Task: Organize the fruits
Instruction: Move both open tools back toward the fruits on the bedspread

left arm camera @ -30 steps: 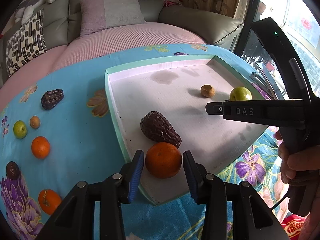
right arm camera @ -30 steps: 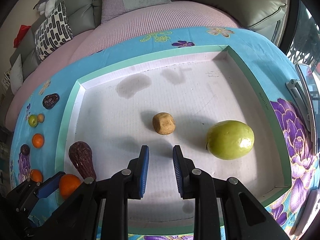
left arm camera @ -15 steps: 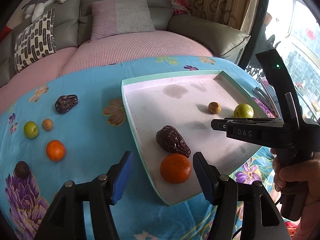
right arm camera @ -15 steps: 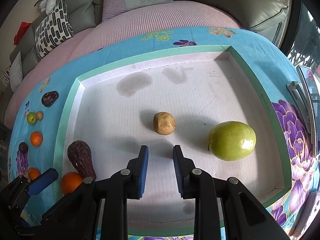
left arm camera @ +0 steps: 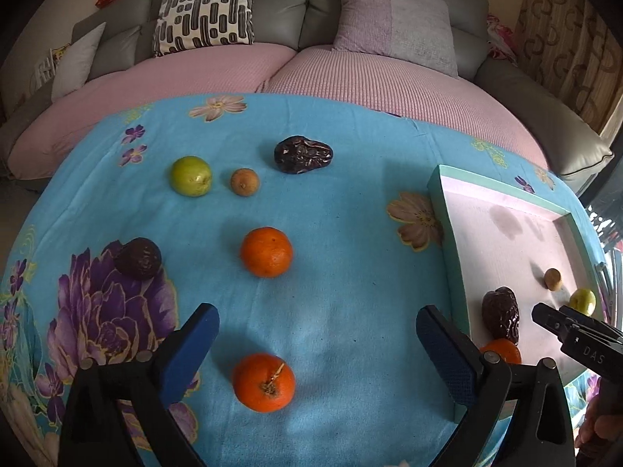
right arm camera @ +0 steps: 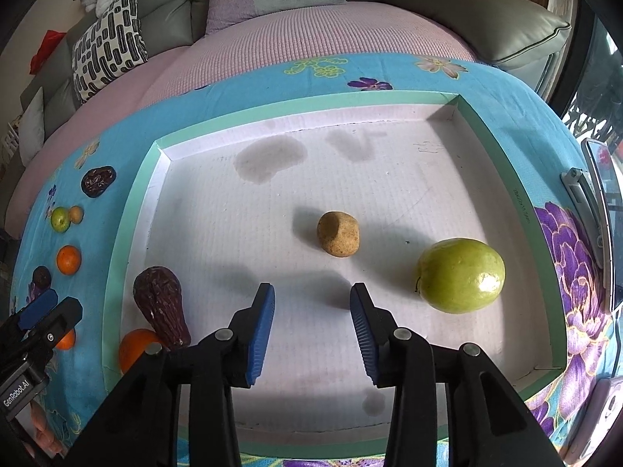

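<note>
Where left gripper (left arm camera: 317, 334) gapes, tray orange (left arm camera: 502, 350) half hidden

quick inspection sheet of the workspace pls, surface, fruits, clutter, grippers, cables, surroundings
surface: blue floral cloth over the table, with a green-rimmed tray on it.
fruits in tray: green fruit, small tan fruit, dark wrinkled fruit, one orange at the near left corner.
fruits on cloth: near orange, far orange, green fruit on cloth, small tan fruit on cloth, dark wrinkled fruit on cloth, dark round fruit.
clutter: metal items beside the tray, unclear what.
grippers: left gripper open above the near orange; right gripper open over the tray floor, holding nothing.
cables: nothing seen.
surroundings: grey sofa with cushions, curtain.
</note>
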{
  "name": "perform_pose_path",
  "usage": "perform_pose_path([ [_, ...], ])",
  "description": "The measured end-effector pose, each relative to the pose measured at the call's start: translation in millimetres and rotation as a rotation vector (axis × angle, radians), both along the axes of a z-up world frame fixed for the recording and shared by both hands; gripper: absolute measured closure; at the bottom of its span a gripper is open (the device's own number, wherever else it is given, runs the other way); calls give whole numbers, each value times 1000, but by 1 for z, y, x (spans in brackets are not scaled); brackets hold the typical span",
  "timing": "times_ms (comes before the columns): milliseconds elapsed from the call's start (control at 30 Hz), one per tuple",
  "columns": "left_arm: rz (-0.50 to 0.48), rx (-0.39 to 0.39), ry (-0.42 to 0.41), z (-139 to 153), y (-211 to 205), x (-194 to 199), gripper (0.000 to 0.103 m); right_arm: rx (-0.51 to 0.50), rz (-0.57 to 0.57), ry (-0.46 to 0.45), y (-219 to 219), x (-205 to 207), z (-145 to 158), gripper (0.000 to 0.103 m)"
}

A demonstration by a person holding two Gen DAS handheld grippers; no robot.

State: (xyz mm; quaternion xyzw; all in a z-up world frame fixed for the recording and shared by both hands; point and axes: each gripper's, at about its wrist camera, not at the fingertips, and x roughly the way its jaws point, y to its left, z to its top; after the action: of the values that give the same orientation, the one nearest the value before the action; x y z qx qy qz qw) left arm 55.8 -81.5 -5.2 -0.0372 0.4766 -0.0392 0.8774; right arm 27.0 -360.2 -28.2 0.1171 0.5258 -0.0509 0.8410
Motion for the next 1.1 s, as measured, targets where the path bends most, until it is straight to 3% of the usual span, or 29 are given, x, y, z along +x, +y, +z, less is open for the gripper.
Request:
perform_pose_path([
  [67,46,5,8,-2,9,2,0,-4,9,4,3,1,0,43],
  [133,89,8,27,-5,18,4,0,-11,21,7,7,2,-1,37],
  [333,173,2,71,-13,35,7,0,-41,43,19,14,4,-2,28],
  [533,182,11,81,-15,37,8,0,-59,58,27,21,5,-2,23],
  [633,182,17,84,-15,36,8,0,-52,55,24,22,5,-3,9],
  [1100,162,60,47,-3,34,8,0,-42,27,-94,26,0,20,9],
])
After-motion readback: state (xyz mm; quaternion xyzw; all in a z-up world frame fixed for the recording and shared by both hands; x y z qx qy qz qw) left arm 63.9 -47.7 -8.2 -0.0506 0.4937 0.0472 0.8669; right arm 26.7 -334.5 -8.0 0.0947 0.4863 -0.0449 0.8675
